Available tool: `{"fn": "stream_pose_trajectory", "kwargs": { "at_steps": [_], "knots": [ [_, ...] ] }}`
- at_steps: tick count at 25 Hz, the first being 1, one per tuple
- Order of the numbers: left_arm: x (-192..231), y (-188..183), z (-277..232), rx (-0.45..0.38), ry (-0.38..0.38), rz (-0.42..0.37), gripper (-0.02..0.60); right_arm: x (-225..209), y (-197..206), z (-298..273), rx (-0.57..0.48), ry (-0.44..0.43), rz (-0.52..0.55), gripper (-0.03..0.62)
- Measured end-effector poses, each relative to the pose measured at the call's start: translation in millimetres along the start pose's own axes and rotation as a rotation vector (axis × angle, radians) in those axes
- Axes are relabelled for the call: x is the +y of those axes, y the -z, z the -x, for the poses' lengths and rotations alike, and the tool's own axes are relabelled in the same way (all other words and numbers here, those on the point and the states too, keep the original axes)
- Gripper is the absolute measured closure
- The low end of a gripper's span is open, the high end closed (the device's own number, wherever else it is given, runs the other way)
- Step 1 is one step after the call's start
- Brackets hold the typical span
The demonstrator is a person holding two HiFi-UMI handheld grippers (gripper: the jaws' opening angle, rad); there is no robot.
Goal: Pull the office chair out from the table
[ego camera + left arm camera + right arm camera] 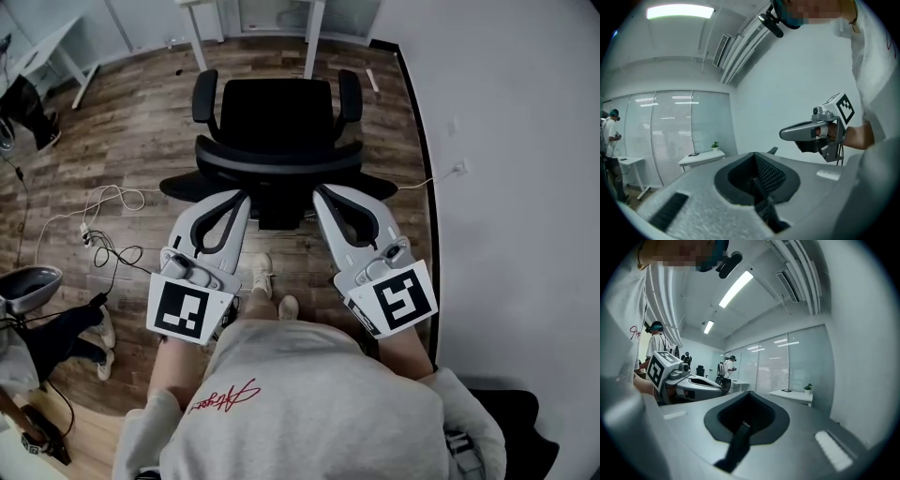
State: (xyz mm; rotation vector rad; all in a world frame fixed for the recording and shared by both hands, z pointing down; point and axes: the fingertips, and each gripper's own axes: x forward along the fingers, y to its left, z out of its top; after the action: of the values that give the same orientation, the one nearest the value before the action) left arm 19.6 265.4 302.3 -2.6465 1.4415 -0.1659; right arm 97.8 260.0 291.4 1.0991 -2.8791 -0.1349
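The black office chair [277, 108] stands on the wood floor in front of me, its seat toward the white table legs [310, 37] at the top and its curved backrest top [277, 159] toward me. My left gripper [239, 195] and right gripper [322, 190] point at the backrest side by side, with their tips just on my side of it. Both are shut with nothing between the jaws. In the left gripper view the left gripper [758, 185] shows closed pads, no chair, and the right gripper [813, 131] beside it. The right gripper [740, 427] looks the same in its own view.
A white wall [525, 141] runs close along the right, with a socket and cable [459, 169]. Loose cables [103, 225] lie on the floor at left, near a grey seat [23, 286]. A white desk [47, 47] stands at the far left. Other people [727, 366] stand across the room.
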Motion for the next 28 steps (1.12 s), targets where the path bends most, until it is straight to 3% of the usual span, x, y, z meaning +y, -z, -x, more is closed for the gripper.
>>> {"fn": "stream_pose_trajectory", "kwargs": {
  "at_steps": [4,28],
  "knots": [
    [-4.9,-1.8,-1.7,0.005,0.018,-0.025,0.584,0.1,-3.6,0.3,-0.002,0.010,0.020,0.592],
    [-0.4,-3.2,0.4,-0.007,0.023,0.001,0.584,4.8,-1.3,-4.2,-0.003,0.006,0.038,0.594]
  ]
}}
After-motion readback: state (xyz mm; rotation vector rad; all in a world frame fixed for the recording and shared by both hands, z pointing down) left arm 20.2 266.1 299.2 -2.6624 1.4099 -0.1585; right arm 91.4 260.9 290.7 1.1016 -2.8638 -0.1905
